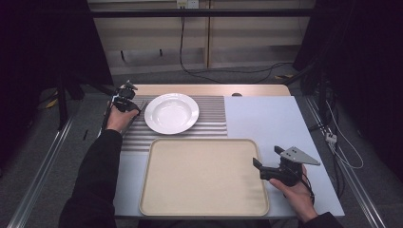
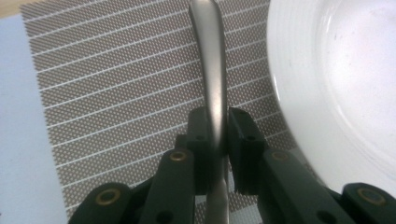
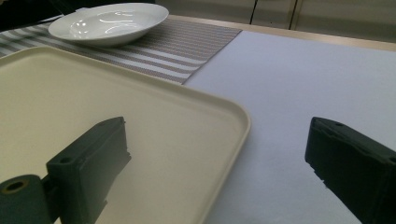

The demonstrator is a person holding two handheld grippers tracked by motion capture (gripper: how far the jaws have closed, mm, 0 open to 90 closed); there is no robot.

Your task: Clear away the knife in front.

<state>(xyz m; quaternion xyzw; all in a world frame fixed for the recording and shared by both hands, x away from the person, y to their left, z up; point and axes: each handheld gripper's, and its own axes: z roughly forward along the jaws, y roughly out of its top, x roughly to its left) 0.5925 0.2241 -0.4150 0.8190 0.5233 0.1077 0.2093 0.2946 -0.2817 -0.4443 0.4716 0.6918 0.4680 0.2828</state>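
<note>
- Brushed grey metal: a piece of cutlery, its handle (image 2: 212,70) pinched between the black jaws of the left gripper (image 1: 124,102), over the striped placemat (image 2: 116,93) just left of the white plate (image 1: 171,113). Fork, knife or spoon, I cannot tell.
- It looks like the setting-down step, laying the piece beside the plate.
- Next it should need lowering flat onto the mat, clear of the rim, before the jaws part.
- The right gripper (image 1: 270,164) waits with jaws wide apart over the beige tray's (image 1: 204,211) right edge, holding nothing.
</note>
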